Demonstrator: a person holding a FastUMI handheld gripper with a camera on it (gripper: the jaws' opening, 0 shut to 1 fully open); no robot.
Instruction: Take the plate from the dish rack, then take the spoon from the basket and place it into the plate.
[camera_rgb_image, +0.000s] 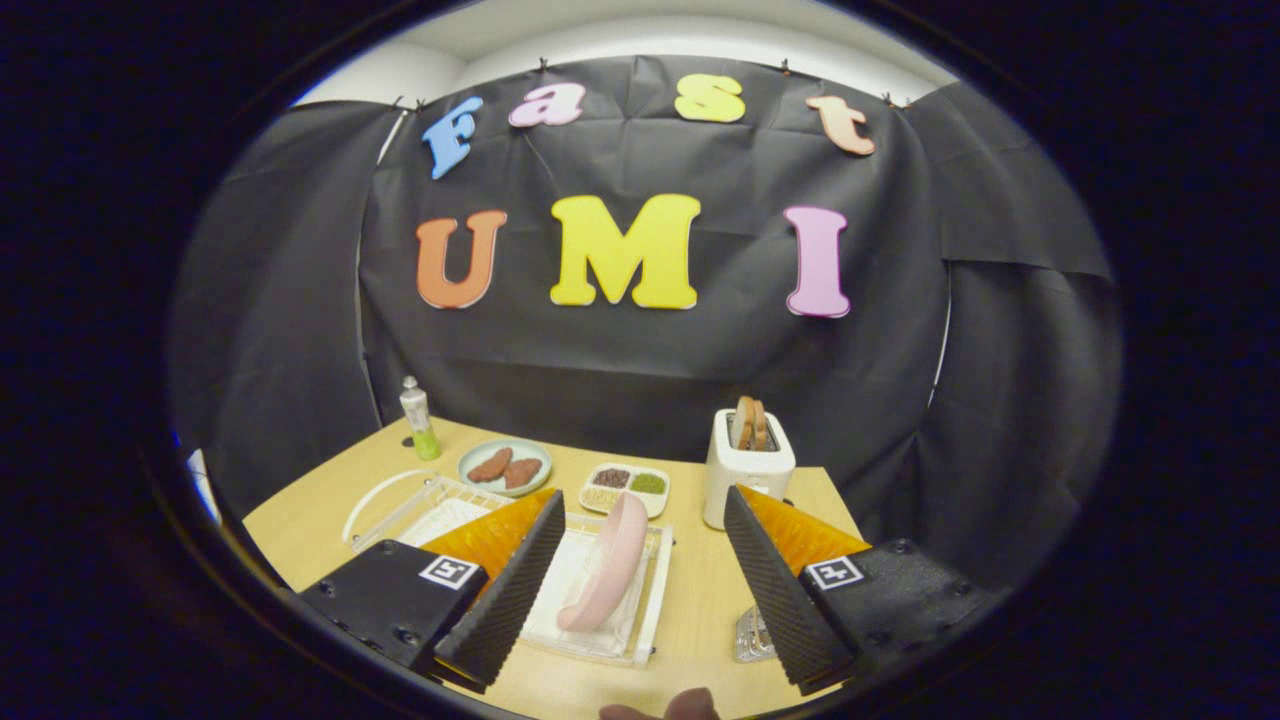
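**A:** Where's your target relative to the gripper (636, 590)?

**B:** Pink plate (607, 574) stands on edge in the clear dish rack (648, 612), just ahead and between your fingers, a bit nearer the left finger (512, 590) than the right one. Nothing touching it.

**A:** Gripper state?

**B:** Spread wide, holding nothing. Gap looks far wider than the plate is thick.

**A:** Plate axis?

**B:** Rim line runs away from you, leaning slightly right at the far end. The faces point left and right, so your fingers already bracket them. My read: go straight forward and down, nudge left to centre, then close across the faces.

**A:** Anything in the way?

**B:** The rack's near rail sits under the plate, so come in above it. The toaster (744, 470) is beyond the right finger, well apart. A clear object (752, 634) lies on the surface (700, 600) beside the right finger; can't tell what it is.

**A:** Spoon basket?

**B:** Probably the white wire basket (420, 505) beyond the left finger. Can't make out a spoon from here.
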